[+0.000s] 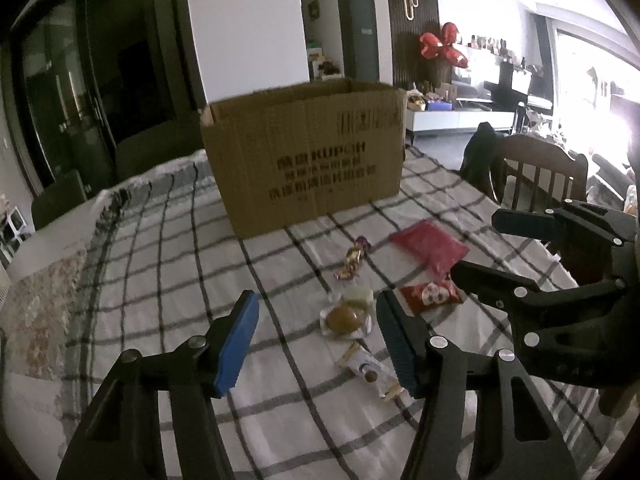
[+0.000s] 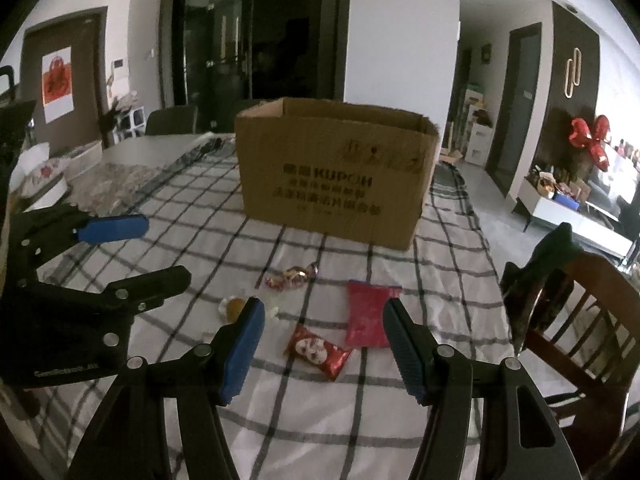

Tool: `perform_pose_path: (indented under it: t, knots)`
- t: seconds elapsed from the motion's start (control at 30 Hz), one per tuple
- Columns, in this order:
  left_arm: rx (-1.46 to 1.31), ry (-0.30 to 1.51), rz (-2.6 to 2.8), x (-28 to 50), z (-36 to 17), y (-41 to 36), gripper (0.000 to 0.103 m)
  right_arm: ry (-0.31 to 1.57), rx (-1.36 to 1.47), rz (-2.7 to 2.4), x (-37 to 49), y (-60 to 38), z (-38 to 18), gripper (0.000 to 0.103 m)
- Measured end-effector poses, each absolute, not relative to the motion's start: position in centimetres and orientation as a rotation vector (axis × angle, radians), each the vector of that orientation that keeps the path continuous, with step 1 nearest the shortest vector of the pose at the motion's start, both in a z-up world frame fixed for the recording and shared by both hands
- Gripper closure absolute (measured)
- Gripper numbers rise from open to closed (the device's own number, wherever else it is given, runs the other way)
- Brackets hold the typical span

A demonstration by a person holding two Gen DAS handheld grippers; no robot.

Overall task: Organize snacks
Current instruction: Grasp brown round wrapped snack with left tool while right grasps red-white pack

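A: Where's the red snack packet (image 2: 318, 351)?
B: Lower centre of the right wrist view, lying diagonally between the spread, empty right gripper (image 2: 324, 350) fingers.
A: And the left gripper (image 1: 318, 342)?
B: Spread too, empty, farther off.

**Hidden, cropped, unreadable**

- Cardboard box (image 1: 308, 156): interior out of sight in both views; only outer walls and rim show. Smaller print under "KUPOH" too blurred to read.
- Right gripper (image 1: 476, 246): body cut by the left wrist frame's edge at 3 o'clock.
- Left gripper (image 2: 158, 248): cropped at 9 o'clock in the right wrist view.
- Round brown snack (image 2: 236, 307): partly behind a blue finger pad (image 2: 244, 354).
- Small packet (image 1: 370, 370) at 6 o'clock of the snack cluster: label too small to tell.
- Wooden chair (image 2: 580, 320): cut off at 3 o'clock.
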State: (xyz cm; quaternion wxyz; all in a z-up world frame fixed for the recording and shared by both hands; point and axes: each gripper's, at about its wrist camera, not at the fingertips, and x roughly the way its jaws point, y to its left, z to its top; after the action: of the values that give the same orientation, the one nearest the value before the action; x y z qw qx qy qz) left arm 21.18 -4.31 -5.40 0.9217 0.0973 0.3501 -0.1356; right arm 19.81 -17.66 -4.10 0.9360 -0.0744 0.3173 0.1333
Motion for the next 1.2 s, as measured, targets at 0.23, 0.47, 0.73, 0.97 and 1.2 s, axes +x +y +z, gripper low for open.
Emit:
perform_pose_path:
  t: [0.23, 0.47, 0.73, 0.97, 1.2]
  knots:
    - [0.206, 0.755, -0.295, 22.2, -7.4, -4.9, 0.051, 0.692, -0.168, 0.307, 20.4, -17.3, -6.1, 0.045]
    - [0.216, 0.791, -0.326, 23.6, -9.0, -5.6, 0.061, 0.737, -0.195, 0.337, 21.3, -17.1, -7.6, 0.048]
    - [0.229, 0.820, -0.336, 24.5, -10.7, -6.1, 0.069, 0.765, -0.222, 0.368, 22.1, -16.9, -8.9, 0.053]
    - [0.220, 0.841, -0.345, 25.3, -11.4, -6.4, 0.070, 0.773, -0.236, 0.382, 22.8, -16.8, -9.5, 0.054]
    - [0.213, 0.842, -0.346, 25.8, -11.7, -6.5, 0.070, 0.796, -0.248, 0.404, 23.5, -16.6, -10.3, 0.056]
